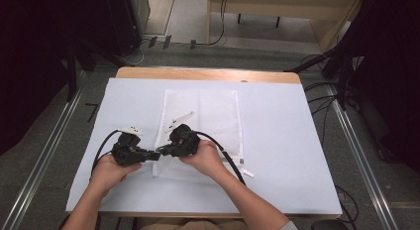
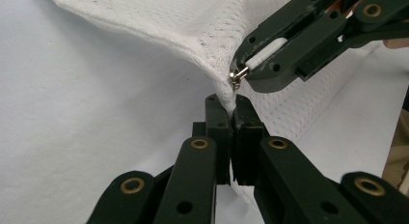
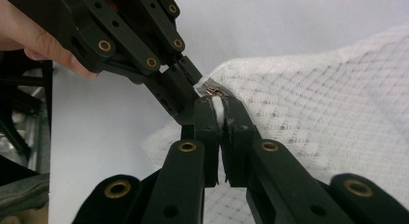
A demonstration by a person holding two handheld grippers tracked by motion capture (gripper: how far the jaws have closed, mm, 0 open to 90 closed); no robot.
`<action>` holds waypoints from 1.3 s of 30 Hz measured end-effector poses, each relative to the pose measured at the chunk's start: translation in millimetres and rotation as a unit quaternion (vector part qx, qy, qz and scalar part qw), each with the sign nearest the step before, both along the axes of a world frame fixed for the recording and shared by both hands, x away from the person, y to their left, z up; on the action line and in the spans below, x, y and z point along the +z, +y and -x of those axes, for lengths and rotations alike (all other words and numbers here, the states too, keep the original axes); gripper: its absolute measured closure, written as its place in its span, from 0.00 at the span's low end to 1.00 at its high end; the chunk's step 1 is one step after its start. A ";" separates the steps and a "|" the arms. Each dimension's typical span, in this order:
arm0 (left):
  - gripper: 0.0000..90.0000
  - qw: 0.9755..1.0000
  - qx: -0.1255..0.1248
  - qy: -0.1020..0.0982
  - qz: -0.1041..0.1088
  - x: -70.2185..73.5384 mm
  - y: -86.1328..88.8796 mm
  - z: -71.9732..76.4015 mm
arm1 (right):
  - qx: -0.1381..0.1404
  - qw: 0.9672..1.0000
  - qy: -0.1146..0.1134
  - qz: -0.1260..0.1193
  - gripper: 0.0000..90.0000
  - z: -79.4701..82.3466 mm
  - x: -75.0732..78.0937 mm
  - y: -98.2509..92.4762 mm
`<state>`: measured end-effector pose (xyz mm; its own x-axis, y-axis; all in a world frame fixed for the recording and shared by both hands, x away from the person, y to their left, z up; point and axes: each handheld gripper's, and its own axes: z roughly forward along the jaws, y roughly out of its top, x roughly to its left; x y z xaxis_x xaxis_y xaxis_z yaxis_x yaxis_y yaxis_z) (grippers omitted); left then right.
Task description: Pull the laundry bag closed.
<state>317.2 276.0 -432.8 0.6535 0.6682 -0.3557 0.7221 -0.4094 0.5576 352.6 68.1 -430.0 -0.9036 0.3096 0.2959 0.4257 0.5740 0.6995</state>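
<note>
Both forearms are reaching in from the near edge of the desk [image 1: 277,121], hands angled toward each other. The left claw [image 2: 230,115] is clenching the near-left corner of the white mesh bag [image 1: 208,116], lifting it slightly. The right claw [image 3: 218,110] is pinching the bag's white zipper pull [image 2: 263,52] right beside it.
</note>
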 end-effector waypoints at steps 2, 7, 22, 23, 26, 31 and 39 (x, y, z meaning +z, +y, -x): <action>0.99 1.000 0.002 -0.002 -0.003 0.9 -0.9 0.3 | -0.003 1.000 0.001 0.002 0.98 -1.3 -2.4 -1.7; 0.99 1.000 0.005 -0.002 -0.005 2.4 -0.1 -0.1 | -0.011 1.000 -0.009 0.001 0.98 0.0 -3.8 -2.5; 1.00 1.000 0.001 -0.013 -0.012 3.3 -1.0 1.7 | -0.012 1.000 -0.015 0.015 0.99 3.8 -5.7 -6.2; 0.99 1.000 0.001 -0.013 -0.010 3.0 -0.9 1.3 | -0.014 1.000 -0.016 0.012 0.98 3.8 -4.8 -6.9; 0.98 1.000 0.007 -0.008 -0.001 0.9 0.4 -0.9 | -0.011 1.000 -0.014 0.007 0.99 3.8 -2.5 -7.8; 0.95 1.000 0.000 -0.015 -0.015 -1.0 -1.9 -0.6 | 0.002 1.000 -0.011 0.009 0.98 5.2 -2.3 -6.4; 0.98 1.000 -0.006 -0.013 -0.008 -0.1 -2.5 -0.1 | 0.000 1.000 -0.002 -0.009 0.98 2.7 -1.3 -8.0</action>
<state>317.3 273.5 -432.9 0.6702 0.6660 -0.3275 0.7026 -0.4271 0.5692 350.0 60.1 -431.3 -0.9048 0.3044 0.2978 0.4230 0.5612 0.7114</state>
